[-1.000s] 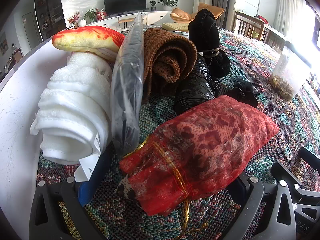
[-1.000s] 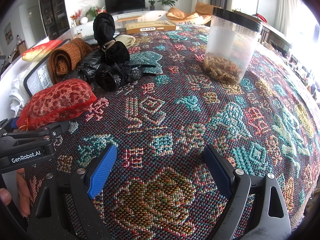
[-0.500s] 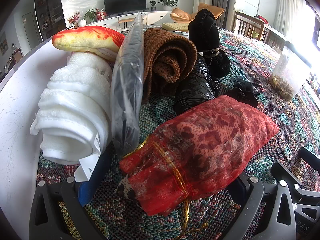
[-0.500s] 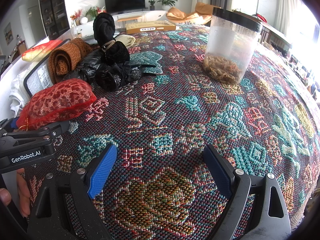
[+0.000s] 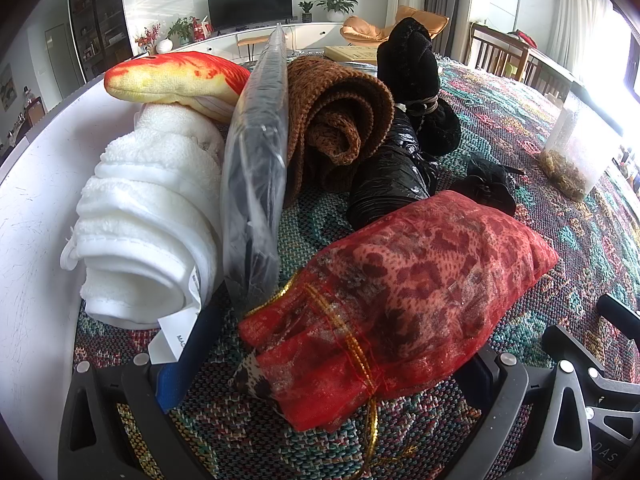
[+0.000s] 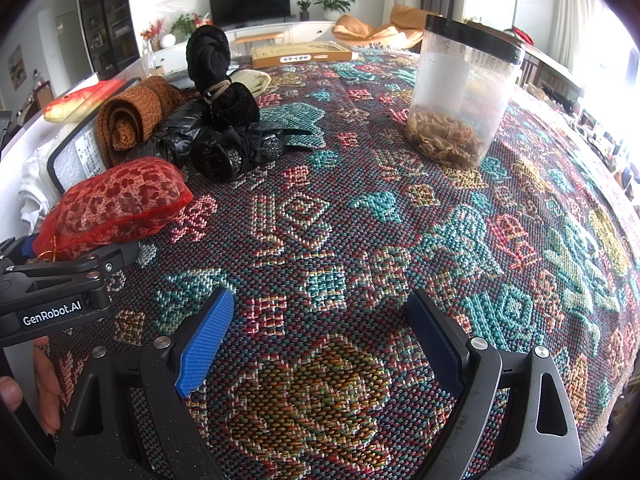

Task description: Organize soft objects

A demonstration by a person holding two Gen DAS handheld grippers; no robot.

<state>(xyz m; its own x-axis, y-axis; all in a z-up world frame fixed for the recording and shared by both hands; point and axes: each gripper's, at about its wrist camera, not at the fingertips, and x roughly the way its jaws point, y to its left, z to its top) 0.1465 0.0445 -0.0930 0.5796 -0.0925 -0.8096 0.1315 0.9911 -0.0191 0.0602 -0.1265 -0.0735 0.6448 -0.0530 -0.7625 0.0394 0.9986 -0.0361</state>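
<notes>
A red mesh pouch (image 5: 400,288) with a gold drawstring lies on the patterned tablecloth (image 6: 360,208), between the fingers of my left gripper (image 5: 336,360). That gripper is open, and a gap shows between its blue left pad (image 5: 188,356) and the pouch. Behind the pouch stand a rolled white towel (image 5: 148,216), an orange fish plush (image 5: 172,76), a clear plastic packet (image 5: 256,168), a brown knit roll (image 5: 340,116), a black plastic bag (image 5: 384,184) and a black plush (image 5: 416,76). My right gripper (image 6: 320,304) is open over bare cloth, holding nothing.
A clear jar (image 6: 460,92) with a black lid and dried contents stands at the back right. A flat yellow box (image 6: 304,54) lies at the far edge. A black bundle (image 6: 232,152) sits near the pile. A white surface (image 5: 32,200) borders the cloth at the left.
</notes>
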